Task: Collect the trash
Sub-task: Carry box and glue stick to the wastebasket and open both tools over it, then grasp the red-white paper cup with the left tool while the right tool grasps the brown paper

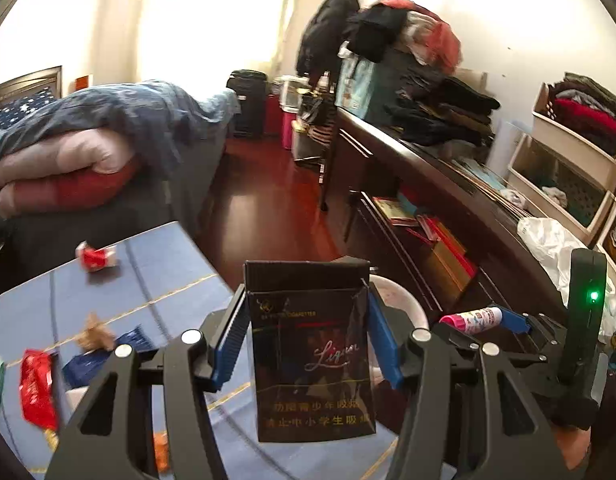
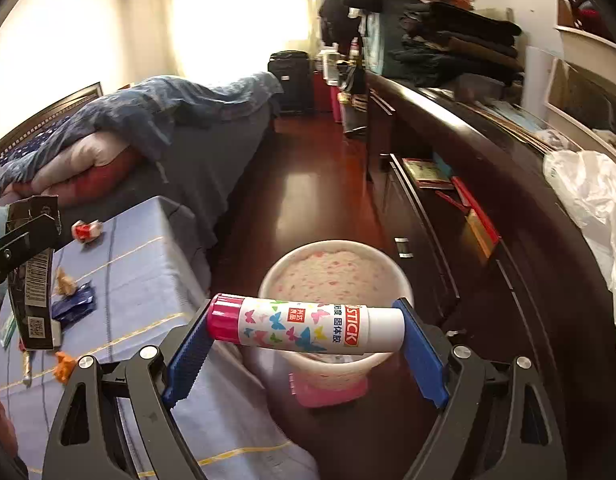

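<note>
Right tongs (image 2: 306, 340) clamp a glue stick (image 2: 304, 326) end to end, above the bin (image 2: 331, 268) rim. Left tongs (image 1: 304, 344) pinch a pack (image 1: 309, 352), off the desk (image 1: 156, 280) corner. Best centre each over the bin, then release. Stick: smooth plastic cylinder. Pack: creased cardboard. Wrappers (image 1: 38, 388) remain.

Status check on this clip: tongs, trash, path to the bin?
Left tongs shut on black cigarette pack. Right tongs shut on glue stick, above the white bin. Wrappers left on blue table. Nothing in the way.

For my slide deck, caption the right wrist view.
Right tongs grip a glue stick lengthwise above the white bin.
</note>
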`<state>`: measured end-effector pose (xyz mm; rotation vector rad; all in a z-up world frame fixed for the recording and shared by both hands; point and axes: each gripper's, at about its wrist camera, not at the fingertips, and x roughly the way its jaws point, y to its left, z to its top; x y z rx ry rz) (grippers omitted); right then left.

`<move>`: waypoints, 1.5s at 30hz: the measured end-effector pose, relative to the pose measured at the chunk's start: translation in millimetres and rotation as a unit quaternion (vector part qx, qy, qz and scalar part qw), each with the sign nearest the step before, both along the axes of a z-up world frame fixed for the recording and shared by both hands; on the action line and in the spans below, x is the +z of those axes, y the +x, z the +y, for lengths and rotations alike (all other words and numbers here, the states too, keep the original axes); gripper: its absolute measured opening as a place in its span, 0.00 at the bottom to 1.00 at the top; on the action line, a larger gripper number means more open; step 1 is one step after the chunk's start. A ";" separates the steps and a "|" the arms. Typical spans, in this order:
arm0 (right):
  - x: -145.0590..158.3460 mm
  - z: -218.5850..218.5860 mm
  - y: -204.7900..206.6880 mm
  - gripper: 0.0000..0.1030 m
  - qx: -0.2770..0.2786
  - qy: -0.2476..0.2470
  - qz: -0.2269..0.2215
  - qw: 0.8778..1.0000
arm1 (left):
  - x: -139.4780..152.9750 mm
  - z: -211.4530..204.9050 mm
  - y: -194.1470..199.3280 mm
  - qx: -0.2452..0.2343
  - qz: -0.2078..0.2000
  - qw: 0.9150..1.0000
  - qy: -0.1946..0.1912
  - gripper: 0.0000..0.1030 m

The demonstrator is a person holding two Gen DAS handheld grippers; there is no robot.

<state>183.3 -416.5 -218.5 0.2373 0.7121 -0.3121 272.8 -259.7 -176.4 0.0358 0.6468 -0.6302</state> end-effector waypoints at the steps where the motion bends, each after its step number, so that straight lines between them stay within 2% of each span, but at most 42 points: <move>1: -0.8 -3.5 -0.6 0.84 -0.004 0.001 0.000 1.000 | -1.5 -5.5 1.7 -0.003 0.000 1.000 0.000 0.55; 6: -9.6 -26.0 -0.9 0.84 -0.032 -0.004 0.005 0.999 | -13.4 -39.2 19.5 -0.032 0.012 0.999 0.001 0.55; 10: -27.0 -44.5 7.6 0.84 -0.050 -0.003 0.018 0.999 | -29.9 -76.4 41.6 -0.055 0.040 0.998 -0.005 0.55; 18: -71.0 -60.9 40.6 0.84 -0.048 -0.010 0.041 0.998 | -80.0 -154.5 85.1 -0.082 0.087 0.993 0.016 0.56; 22: -91.0 -66.1 55.0 0.84 -0.046 -0.012 0.043 0.998 | -103.6 -172.6 108.0 -0.088 0.121 0.989 0.005 0.73; 24: -97.3 -67.4 60.1 0.87 -0.042 -0.017 0.039 0.998 | -109.7 -175.6 116.5 -0.082 0.127 0.989 0.003 0.77; 26: -101.6 -65.5 63.9 0.93 -0.044 -0.035 0.036 0.998 | -110.2 -174.2 120.7 -0.079 0.127 0.989 -0.001 0.80; 29: -106.1 -62.1 68.4 0.93 -0.039 -0.053 0.041 0.997 | -105.6 -162.9 122.1 -0.072 0.121 0.990 -0.005 0.81; 36: -94.6 -54.6 59.2 0.95 -0.029 -0.012 0.043 0.999 | -82.2 -117.0 109.8 -0.035 0.087 0.996 0.009 0.84; 40: -76.9 -33.8 52.1 0.96 -0.006 0.005 0.033 0.999 | -68.2 -68.6 103.7 0.026 0.071 0.997 0.019 0.87; 45: -50.1 6.5 51.2 0.96 0.048 0.010 0.012 0.999 | -53.6 2.8 114.3 0.116 0.059 0.991 0.037 0.91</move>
